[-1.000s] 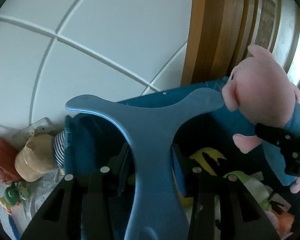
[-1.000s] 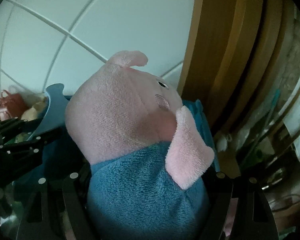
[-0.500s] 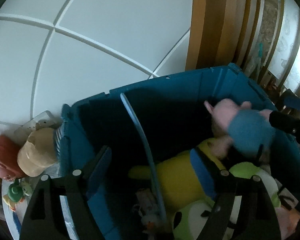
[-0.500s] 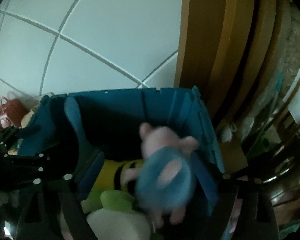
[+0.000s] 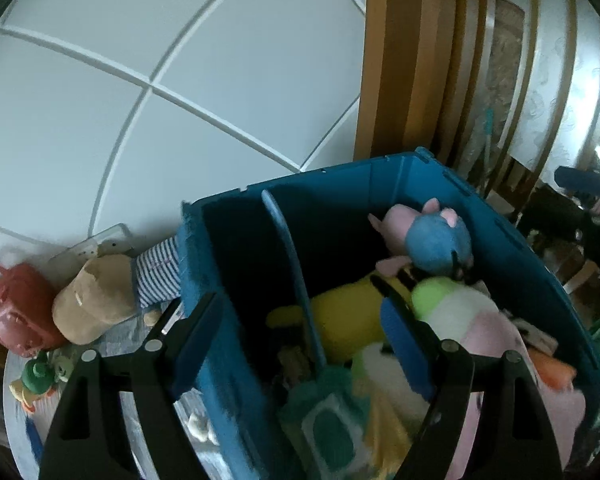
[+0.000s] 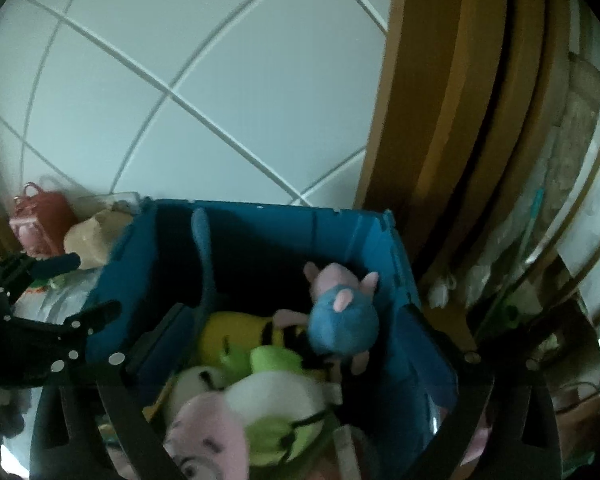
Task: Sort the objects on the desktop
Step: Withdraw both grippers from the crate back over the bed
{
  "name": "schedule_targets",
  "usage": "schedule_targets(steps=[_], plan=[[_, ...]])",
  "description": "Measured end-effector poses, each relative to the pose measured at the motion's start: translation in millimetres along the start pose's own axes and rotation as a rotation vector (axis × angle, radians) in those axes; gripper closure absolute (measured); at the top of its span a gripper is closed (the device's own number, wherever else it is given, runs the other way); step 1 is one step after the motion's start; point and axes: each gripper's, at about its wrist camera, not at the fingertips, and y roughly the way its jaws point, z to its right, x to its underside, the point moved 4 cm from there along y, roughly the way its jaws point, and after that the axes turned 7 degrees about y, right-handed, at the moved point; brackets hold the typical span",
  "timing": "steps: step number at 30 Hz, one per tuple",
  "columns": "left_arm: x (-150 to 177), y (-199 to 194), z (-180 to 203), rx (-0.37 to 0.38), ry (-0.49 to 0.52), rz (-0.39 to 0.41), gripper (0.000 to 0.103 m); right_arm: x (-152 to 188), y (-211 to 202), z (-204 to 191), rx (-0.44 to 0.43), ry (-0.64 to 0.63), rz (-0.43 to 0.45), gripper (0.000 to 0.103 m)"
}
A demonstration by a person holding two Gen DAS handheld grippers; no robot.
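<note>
A blue storage bin point(image 5: 516, 252) point(image 6: 116, 256) holds several plush toys. A pink pig plush in a blue body point(image 5: 432, 236) point(image 6: 340, 316) lies at the far right of the bin on a yellow plush point(image 5: 348, 316) point(image 6: 236, 336). A thin blue flat piece point(image 5: 292, 276) point(image 6: 206, 264) stands upright inside the bin. My left gripper point(image 5: 300, 344) is open and empty, straddling the bin's left wall. My right gripper point(image 6: 296, 364) is open and empty above the bin's near end.
A tan and striped plush point(image 5: 100, 300) and a red toy bag point(image 5: 12, 312) lie left of the bin. A small green toy point(image 5: 40, 376) sits nearer. A white tiled wall and a wooden door frame point(image 5: 400, 80) stand behind. Clutter lies to the right.
My right gripper opened and dropped the pig plush into the bin. My left gripper let go of the blue flat piece, which now stands in the bin. Both grippers drew back.
</note>
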Motion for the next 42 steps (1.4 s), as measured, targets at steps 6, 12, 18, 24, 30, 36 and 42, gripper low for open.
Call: schedule_targets(steps=[6, 12, 18, 24, 30, 36, 42], plan=[[46, -52, -26, -0.022, -0.017, 0.055, 0.000, 16, -44, -51, -0.066, -0.028, 0.045, 0.000], [110, -91, -80, -0.056, -0.066, 0.049, 0.000, 47, -63, -119, -0.147, -0.053, 0.039, 0.000], [183, -119, -160, -0.117, -0.088, 0.020, 0.000, 75, -79, -202, -0.200, -0.062, 0.039, 0.000], [260, -141, -260, -0.200, -0.095, -0.049, 0.000, 98, -77, -277, -0.229, -0.022, 0.021, 0.000], [318, -156, -338, -0.236, -0.171, -0.063, 0.000, 129, -53, -328, -0.230, -0.026, 0.042, 0.000], [357, -165, -382, -0.252, -0.281, -0.017, 0.000, 162, -28, -374, -0.229, -0.038, 0.072, 0.000], [401, -151, -417, -0.314, -0.376, -0.077, 0.000, 195, 27, -397, -0.253, -0.067, 0.031, 0.000]])
